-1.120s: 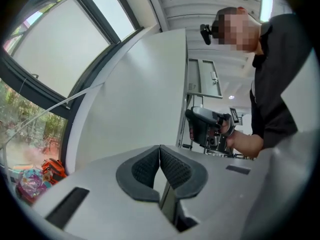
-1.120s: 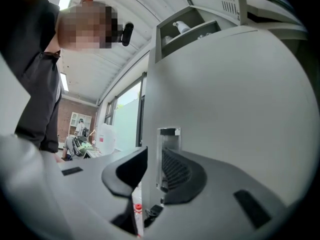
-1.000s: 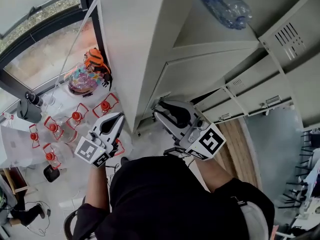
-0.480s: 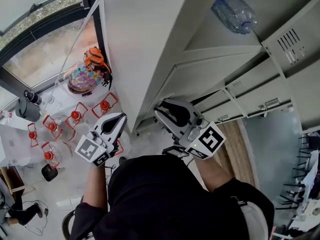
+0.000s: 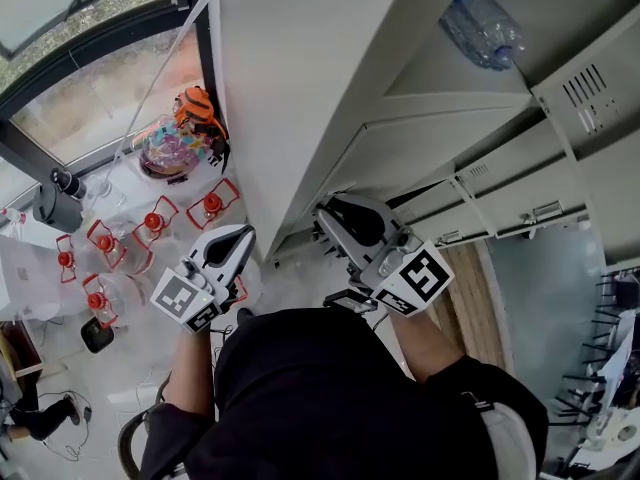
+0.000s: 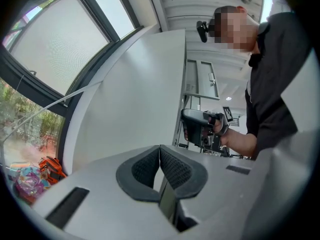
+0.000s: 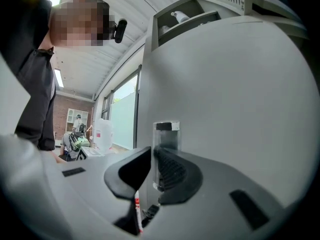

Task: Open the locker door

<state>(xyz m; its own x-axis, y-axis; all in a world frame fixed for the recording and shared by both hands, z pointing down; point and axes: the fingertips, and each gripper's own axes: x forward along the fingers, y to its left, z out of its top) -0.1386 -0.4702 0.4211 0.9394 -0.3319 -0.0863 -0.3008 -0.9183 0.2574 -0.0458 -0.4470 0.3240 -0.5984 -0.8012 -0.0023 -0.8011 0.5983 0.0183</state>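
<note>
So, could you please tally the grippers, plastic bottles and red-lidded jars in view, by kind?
Grey two-jaw grippers: 2 (left gripper; right gripper, closed on the locker door handle)
Clear plastic bottle: 1
Red-lidded glass jars: 5 clearly seen
Total: 8
</note>
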